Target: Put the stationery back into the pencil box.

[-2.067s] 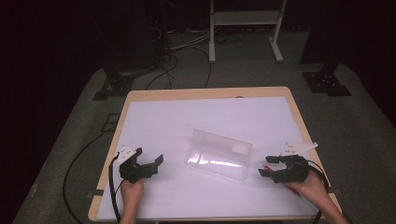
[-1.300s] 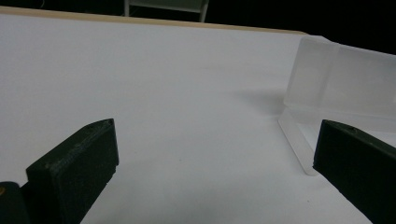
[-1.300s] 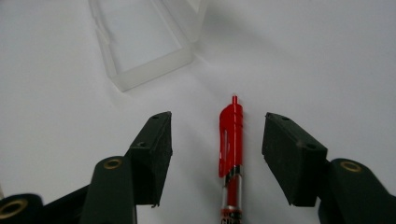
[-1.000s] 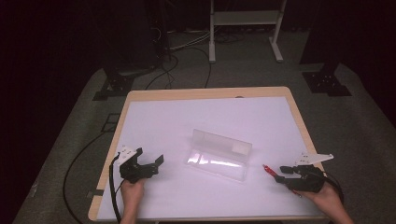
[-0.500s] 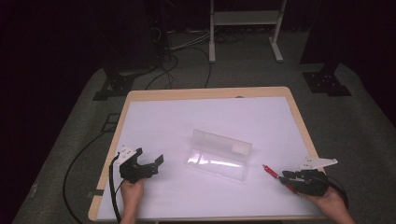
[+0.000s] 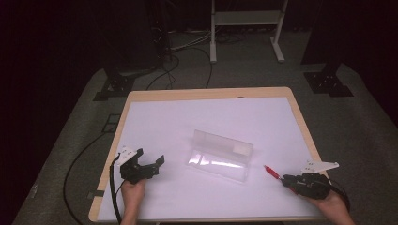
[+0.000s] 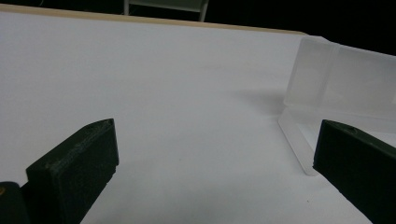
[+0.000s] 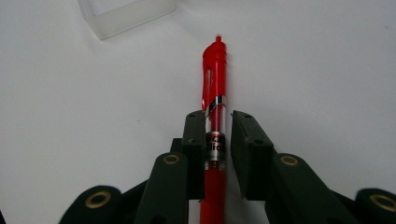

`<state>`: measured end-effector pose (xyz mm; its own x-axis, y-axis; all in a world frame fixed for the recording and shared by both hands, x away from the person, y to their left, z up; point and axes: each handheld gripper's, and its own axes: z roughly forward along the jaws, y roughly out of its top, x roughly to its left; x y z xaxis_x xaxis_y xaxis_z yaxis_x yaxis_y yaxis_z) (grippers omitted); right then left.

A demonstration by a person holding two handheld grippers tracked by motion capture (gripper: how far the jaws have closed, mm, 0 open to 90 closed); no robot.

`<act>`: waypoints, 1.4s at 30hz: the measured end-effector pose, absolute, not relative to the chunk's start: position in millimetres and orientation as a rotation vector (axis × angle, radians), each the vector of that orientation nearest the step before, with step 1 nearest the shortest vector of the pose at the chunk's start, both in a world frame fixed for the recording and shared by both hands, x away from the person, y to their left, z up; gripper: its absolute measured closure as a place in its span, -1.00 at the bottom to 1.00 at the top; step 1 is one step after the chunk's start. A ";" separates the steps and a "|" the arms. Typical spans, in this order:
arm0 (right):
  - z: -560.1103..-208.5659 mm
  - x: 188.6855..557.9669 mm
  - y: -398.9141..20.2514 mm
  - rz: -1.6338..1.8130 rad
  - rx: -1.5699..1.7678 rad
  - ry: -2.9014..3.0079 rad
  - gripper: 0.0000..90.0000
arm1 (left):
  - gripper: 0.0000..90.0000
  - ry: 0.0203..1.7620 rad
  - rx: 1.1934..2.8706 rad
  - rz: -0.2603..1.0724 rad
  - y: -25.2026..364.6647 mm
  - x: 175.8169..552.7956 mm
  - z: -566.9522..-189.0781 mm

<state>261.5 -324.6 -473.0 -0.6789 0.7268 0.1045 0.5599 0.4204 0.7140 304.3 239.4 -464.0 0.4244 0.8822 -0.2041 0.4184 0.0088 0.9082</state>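
Where they gaped before, right gripper (image 8: 218,135) fingers just closing, flanking red pen (image 8: 214,100).

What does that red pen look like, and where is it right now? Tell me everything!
The red pen is a plastic click pen with a red clip, a push button at its far end, a clear middle with a silver band and a printed label, and a red grip section. It lies flat on the white table, pointing toward the clear plastic box without touching it. It sits between the jaws of the right hand-held gripper, which have just been closing around its barrel; a thin gap shows on one side.
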 end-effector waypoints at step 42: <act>-450.9 255.6 -312.9 1.255 1.096 2.444 0.76 | -1.00 1.168 1.601 0.537 239.5 304.1 -463.9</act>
<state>255.6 -312.9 -450.9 -0.7110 0.6846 0.1607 0.5293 0.3705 0.7632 304.1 239.5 -463.9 0.4262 0.8811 -0.2049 0.4174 0.0094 0.9087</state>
